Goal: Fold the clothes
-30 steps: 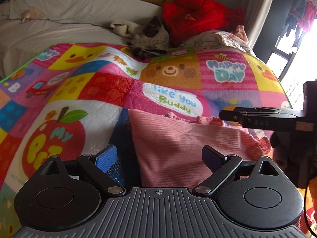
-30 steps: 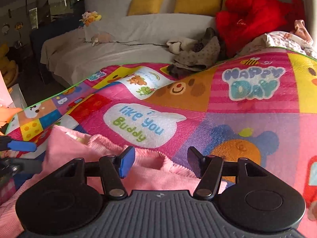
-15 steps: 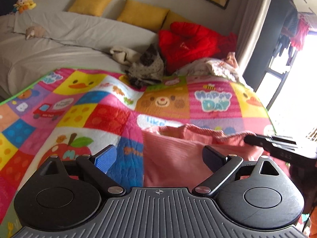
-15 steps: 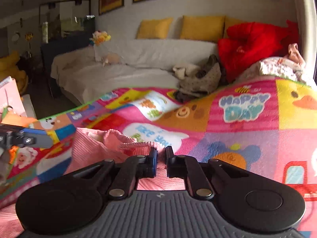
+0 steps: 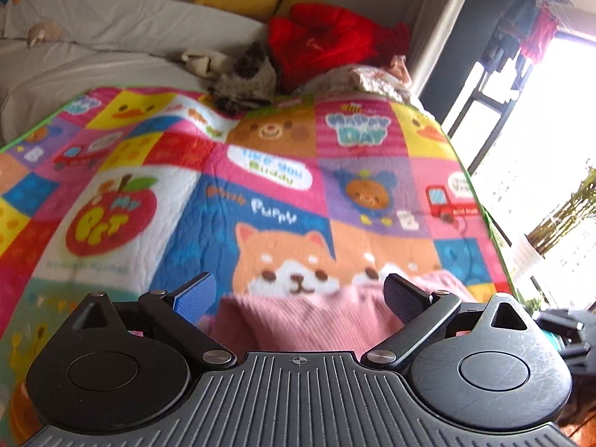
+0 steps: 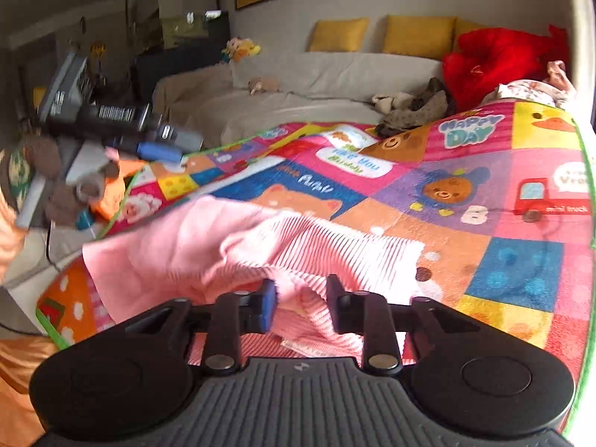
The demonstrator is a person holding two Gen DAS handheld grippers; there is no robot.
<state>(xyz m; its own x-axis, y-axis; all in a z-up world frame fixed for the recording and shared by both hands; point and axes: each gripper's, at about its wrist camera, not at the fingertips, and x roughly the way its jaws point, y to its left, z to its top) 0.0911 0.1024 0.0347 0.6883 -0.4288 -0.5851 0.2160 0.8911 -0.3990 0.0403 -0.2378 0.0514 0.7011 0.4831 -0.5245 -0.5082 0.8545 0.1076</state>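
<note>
My left claw stands wide open above the near edge of the pink ribbed knit garment, holding nothing, its blue-padded finger and its black one well apart with the pink cloth showing low between them. My right claw has its jaws partly parted with a bunched fold of the same garment lying between them; the gap looks too wide for a firm pinch, so I judge it either just letting go or about to close, and I cannot tell which. The garment lies on the near part of the bright patchwork play quilt with cartoon animals, rumpled, with one ribbed layer turned over a smoother one and a small label showing by my right fingers. It is neither flat nor a tidy packet, so I judge a fold is in hand, not finished. What comes next calls for both claws to take the cloth by an edge or corner, draw it taut so the wrinkles fall out, and lay one half squarely over the other. More clothes sit heaped at the far end by the red padded jacket.
</note>
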